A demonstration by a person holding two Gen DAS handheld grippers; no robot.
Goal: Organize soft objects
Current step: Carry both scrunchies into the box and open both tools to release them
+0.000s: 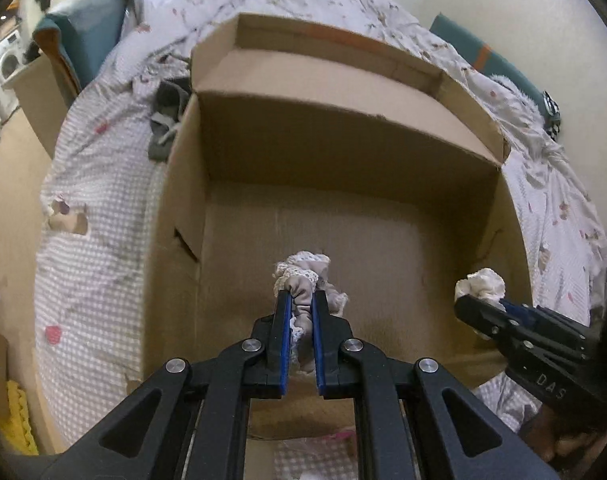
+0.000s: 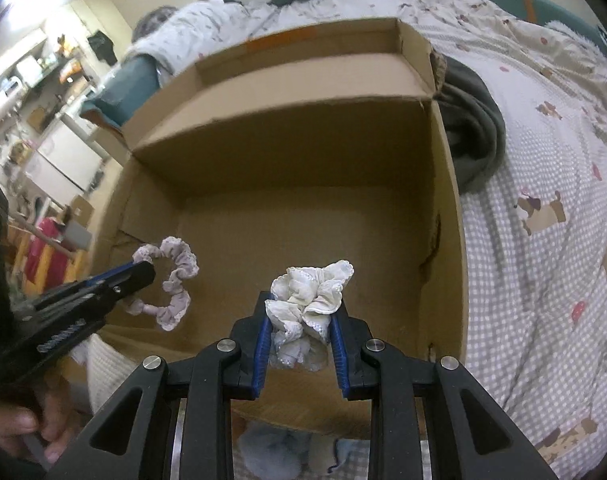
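An open cardboard box (image 1: 383, 160) (image 2: 343, 148) lies on the bed. My left gripper (image 1: 301, 295) is shut on a pale lilac scrunchie (image 1: 303, 284) and holds it over the box's inside. In the right wrist view the left gripper (image 2: 141, 274) shows at the left with the lilac scrunchie (image 2: 175, 280) hanging from it. My right gripper (image 2: 301, 304) is shut on a white lace scrunchie (image 2: 309, 292) above the box. In the left wrist view the right gripper (image 1: 469, 300) shows at the right, holding the white scrunchie (image 1: 481, 282).
The box rests on a checked bedspread (image 1: 95, 200) (image 2: 543, 240). A dark grey garment (image 2: 475, 120) lies beside the box's right wall, and a grey sock-like item (image 1: 165, 120) by its left wall. Teal pillows (image 1: 83, 28) lie at the bed's head. A pale blue soft item (image 2: 271, 452) lies below the box's near edge.
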